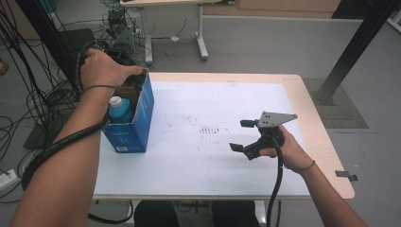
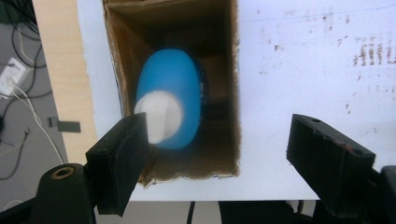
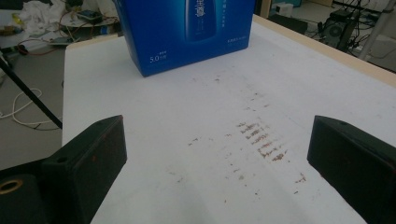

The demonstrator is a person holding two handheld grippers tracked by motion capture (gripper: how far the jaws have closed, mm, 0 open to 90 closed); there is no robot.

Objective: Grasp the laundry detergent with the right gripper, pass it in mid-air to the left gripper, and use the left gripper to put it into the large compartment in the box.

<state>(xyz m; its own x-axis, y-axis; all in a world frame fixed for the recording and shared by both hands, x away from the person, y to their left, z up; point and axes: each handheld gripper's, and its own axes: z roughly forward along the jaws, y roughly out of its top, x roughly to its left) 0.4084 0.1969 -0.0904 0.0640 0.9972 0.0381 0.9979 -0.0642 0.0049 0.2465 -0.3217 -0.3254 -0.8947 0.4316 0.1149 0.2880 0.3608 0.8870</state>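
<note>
Overhead, left tongs [image 2: 215, 163] gape above the boxed bottle [image 2: 170, 100].

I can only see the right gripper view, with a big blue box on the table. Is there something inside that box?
Observer: Yes. The left gripper view looks down into the blue box, and a blue bottle with a white cap is in it.
Operator: Is the other claw grabbing the bottle?
Observer: No. The left gripper is above the box's open top, jaws apart, nothing between them.
Operator: Where does the box sit on the table?
Observer: In the high view it stands at the left edge of the table, and the right gripper is open over the middle.
</note>
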